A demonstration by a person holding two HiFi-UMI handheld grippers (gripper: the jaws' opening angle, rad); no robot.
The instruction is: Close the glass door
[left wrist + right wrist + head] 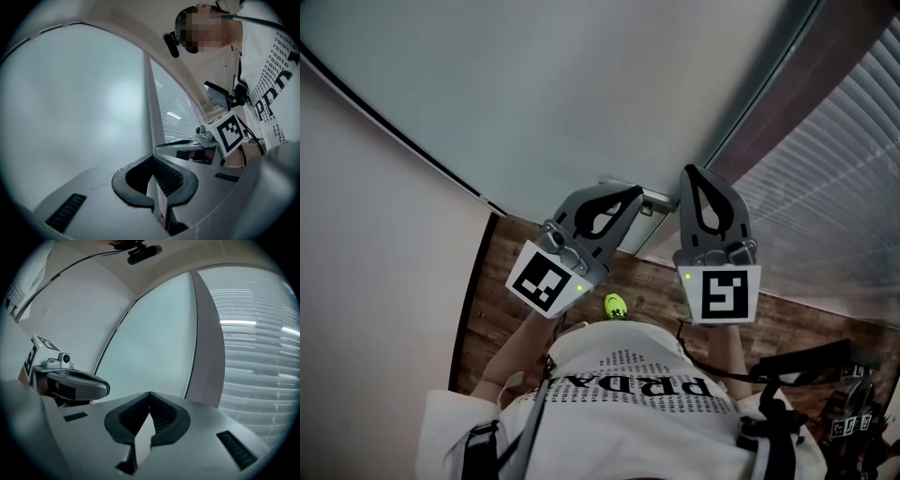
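Frosted glass fills the top of the head view: that is the glass door (581,84), with a white wall (366,234) on its left and a brown frame post (787,84) on its right. Beyond the post come slatted blinds (848,159). Down below, both tools are up at the door's lower edge. The left gripper (630,195) reaches in at a slant and the right gripper (694,176) stands more upright just beside it. A small metal fitting (652,199) on the door shows between the two tips; whether either tool touches it, I cannot tell. Wooden floor (647,277) runs underneath, and a yellow-green shoe (616,305) peeks out above the person's white printed shirt (637,394).

Over to the left gripper view. The dark pads meet at their tips, so the jaws are closed with nothing clamped, only an empty loop between them. The door's pale pane spreads right ahead, its vertical edge running down to the tip. The other tool's marker cube (229,133) sits off to the right.

Now the right gripper view, and it is the same story: tips together, no object inside. The frosted pane is dead ahead, the post and blinds are to the right, and the left tool pokes in from the left.
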